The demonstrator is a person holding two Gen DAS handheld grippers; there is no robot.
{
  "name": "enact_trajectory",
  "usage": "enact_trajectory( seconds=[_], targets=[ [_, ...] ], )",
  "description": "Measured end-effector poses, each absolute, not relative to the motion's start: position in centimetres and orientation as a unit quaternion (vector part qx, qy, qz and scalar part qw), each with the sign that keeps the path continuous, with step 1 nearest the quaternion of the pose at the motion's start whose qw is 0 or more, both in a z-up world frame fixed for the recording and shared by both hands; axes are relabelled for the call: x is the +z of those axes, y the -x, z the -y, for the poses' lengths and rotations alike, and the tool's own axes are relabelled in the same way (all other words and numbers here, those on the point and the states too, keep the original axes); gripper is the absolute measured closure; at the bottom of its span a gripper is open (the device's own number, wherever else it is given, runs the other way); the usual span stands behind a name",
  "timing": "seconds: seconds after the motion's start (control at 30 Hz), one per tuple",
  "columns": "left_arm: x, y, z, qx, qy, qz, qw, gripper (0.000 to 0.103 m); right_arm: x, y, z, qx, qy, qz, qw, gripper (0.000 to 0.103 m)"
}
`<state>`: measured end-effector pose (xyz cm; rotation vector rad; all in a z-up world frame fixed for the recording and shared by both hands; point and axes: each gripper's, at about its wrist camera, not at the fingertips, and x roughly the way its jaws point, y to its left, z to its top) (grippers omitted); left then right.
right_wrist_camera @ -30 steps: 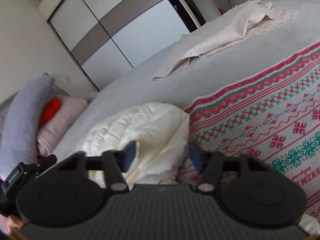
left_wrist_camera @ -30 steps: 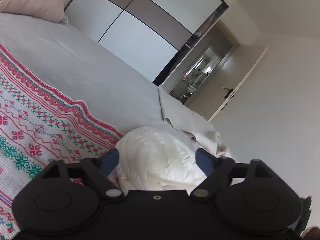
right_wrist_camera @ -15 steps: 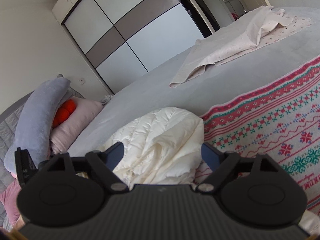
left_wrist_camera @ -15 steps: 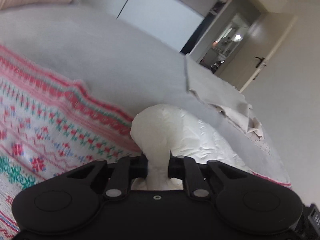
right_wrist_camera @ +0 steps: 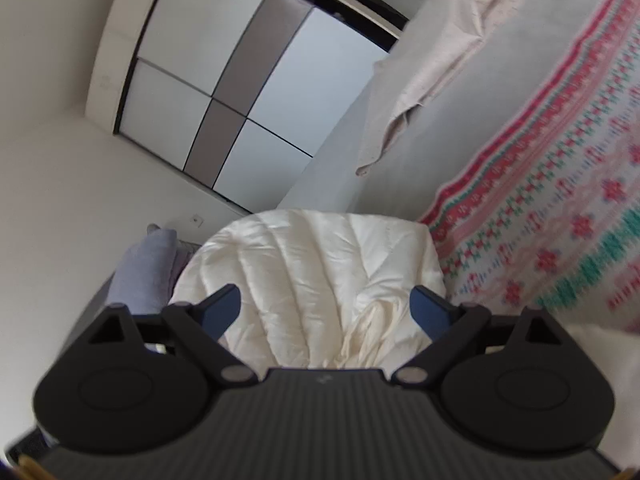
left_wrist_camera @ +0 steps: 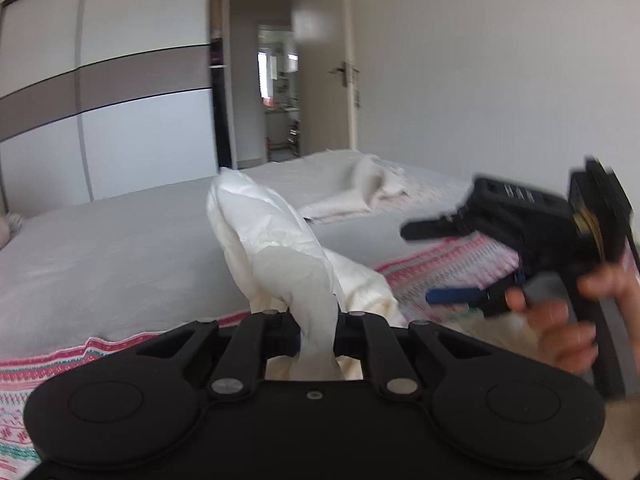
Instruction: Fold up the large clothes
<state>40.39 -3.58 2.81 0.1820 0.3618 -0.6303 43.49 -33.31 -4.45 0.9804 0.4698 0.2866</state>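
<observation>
Left gripper (left_wrist_camera: 316, 336) is clamped on a bunched fold of the white puffer jacket (left_wrist_camera: 276, 240), lifting it off the bed (left_wrist_camera: 100, 248); the rest trails down onto the patterned blanket (left_wrist_camera: 424, 276). Right gripper (right_wrist_camera: 326, 308) stands wide, holding nothing, with the jacket just beyond its fingers. Judgement: light, soft, puffy, slippery shell; it will slump and slide. Best held at a seam or hem edge.

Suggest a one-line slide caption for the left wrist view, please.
Left gripper shut on white puffy garment, lifting it above the patterned blanket; right gripper open alongside.
</observation>
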Motion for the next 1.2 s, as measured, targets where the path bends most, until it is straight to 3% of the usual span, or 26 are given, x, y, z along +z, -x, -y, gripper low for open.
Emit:
enact_trajectory(
  seconds=[0.23, 0.53, 0.6, 0.67, 0.73, 0.77, 0.83, 0.87, 0.93, 1.03, 1.2],
  targets=[
    [-0.3, -34.9, 3.5, -0.355, -0.194, -0.217, 0.888, 0.091, -3.4, -37.3, 36.6, 0.112, -0.505, -0.226, 0.825, 0.010],
    [-3.8, -31.2, 1.7, -0.341, -0.252, -0.236, 0.875, 0.080, -3.1, -34.6, 38.7, 0.114, -0.535, -0.252, 0.798, 0.009],
    [-3.4, -30.1, 1.1, -0.340, -0.239, -0.242, 0.877, 0.068, -3.2, -34.5, 38.6, 0.116, -0.540, -0.257, 0.793, 0.009],
    [-3.2, -29.7, 0.2, -0.342, -0.221, -0.250, 0.878, 0.046, -3.5, -34.4, 38.5, 0.117, -0.549, -0.265, 0.784, 0.009],
    [-2.9, -29.3, -0.9, -0.346, -0.203, -0.261, 0.878, 0.038, -3.8, -34.3, 38.5, 0.119, -0.554, -0.274, 0.777, 0.011],
    [-2.8, -29.0, -1.5, -0.347, -0.194, -0.266, 0.878, 0.034, -4.0, -34.0, 38.5, 0.119, -0.554, -0.279, 0.775, 0.013],
    [-2.7, -28.7, -2.5, -0.346, -0.182, -0.272, 0.880, 0.032, -4.4, -33.9, 38.2, 0.130, -0.548, -0.292, 0.773, 0.043],
    [-2.6, -28.6, -3.1, -0.343, -0.175, -0.274, 0.881, 0.032, -4.6, -33.9, 38.0, 0.132, -0.542, -0.302, 0.773, 0.051],
    [-2.3, -28.8, -4.1, -0.332, -0.151, -0.277, 0.889, 0.032, -4.9, -33.7, 37.0, 0.134, -0.512, -0.328, 0.782, 0.080],
    [-2.0, -29.2, -6.1, -0.293, -0.102, -0.265, 0.913, 0.032, -5.3, -33.1, 34.4, 0.128, -0.440, -0.374, 0.806, 0.090],
    [-0.2, -29.5, -8.0, -0.210, -0.049, -0.213, 0.953, 0.032, -5.4, -32.0, 27.9, 0.171, -0.332, -0.397, 0.839, 0.091]
  ],
)
